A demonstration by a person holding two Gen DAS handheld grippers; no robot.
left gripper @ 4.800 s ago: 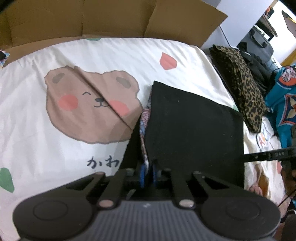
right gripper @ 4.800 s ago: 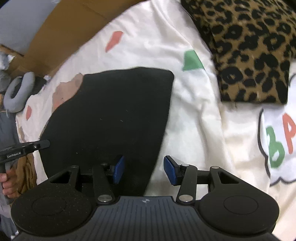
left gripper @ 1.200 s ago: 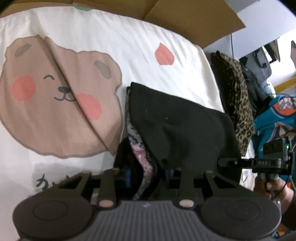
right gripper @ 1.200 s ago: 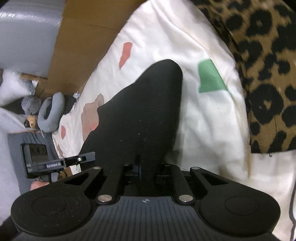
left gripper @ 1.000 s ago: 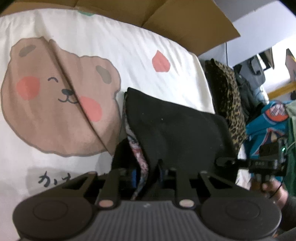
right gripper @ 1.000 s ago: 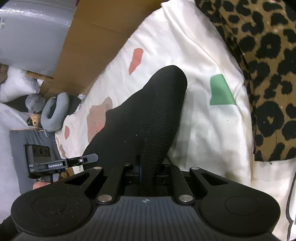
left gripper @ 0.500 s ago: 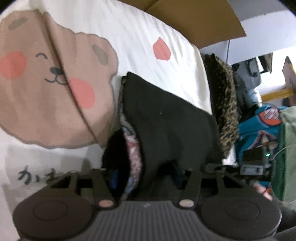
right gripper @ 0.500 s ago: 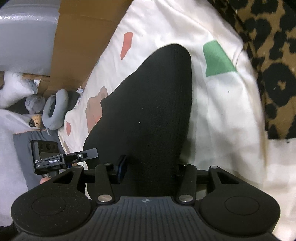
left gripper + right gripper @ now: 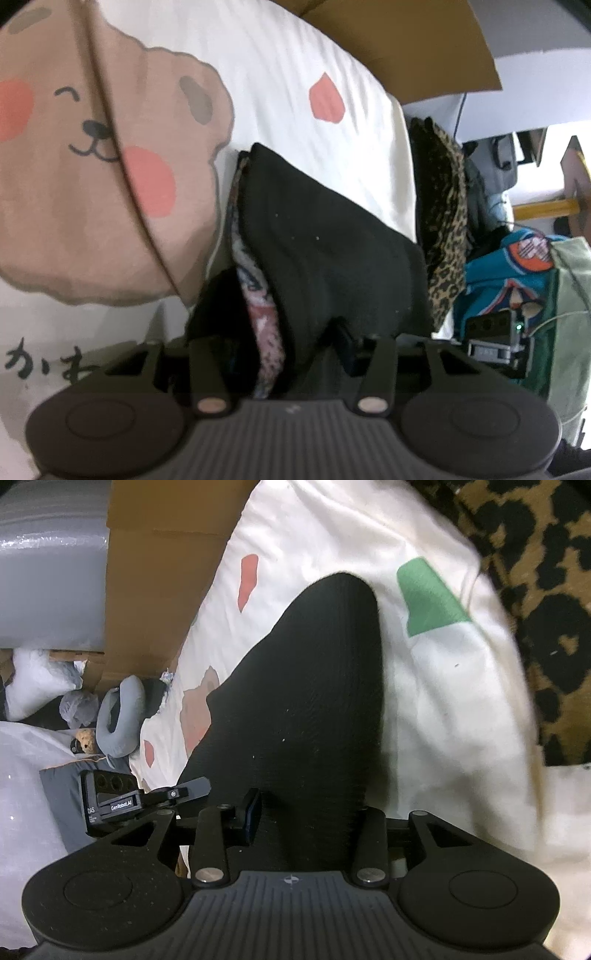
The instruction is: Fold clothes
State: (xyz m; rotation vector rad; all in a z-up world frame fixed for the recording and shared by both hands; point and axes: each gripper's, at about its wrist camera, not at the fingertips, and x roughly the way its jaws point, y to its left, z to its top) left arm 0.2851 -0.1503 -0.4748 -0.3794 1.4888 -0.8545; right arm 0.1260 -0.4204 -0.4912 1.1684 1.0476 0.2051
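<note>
Both grippers have let go since a second ago: the left gripper (image 9: 291,354) and the right gripper (image 9: 306,821) were each pinched on the near edge of the black garment (image 9: 332,254), and now their jaws stand apart with the cloth lying loosely between them. The right one's jaws opened and have just been closing a little again, yet its blue pad (image 9: 253,818) sits clear of the fabric. The garment rests folded on the white bear-print bedsheet (image 9: 295,62), beside the brown bear face (image 9: 92,177). A patterned pink and grey lining (image 9: 262,314) peeks out along its left edge and bunches up in front of the left gripper, hiding its left finger. To the right lies a leopard-print cloth (image 9: 443,221), close to the garment's far corner. Beyond it sits a teal and orange fabric (image 9: 509,280). Brown cardboard (image 9: 155,572) lines the bed's far side, with a grey neck pillow (image 9: 120,720) below it.
</note>
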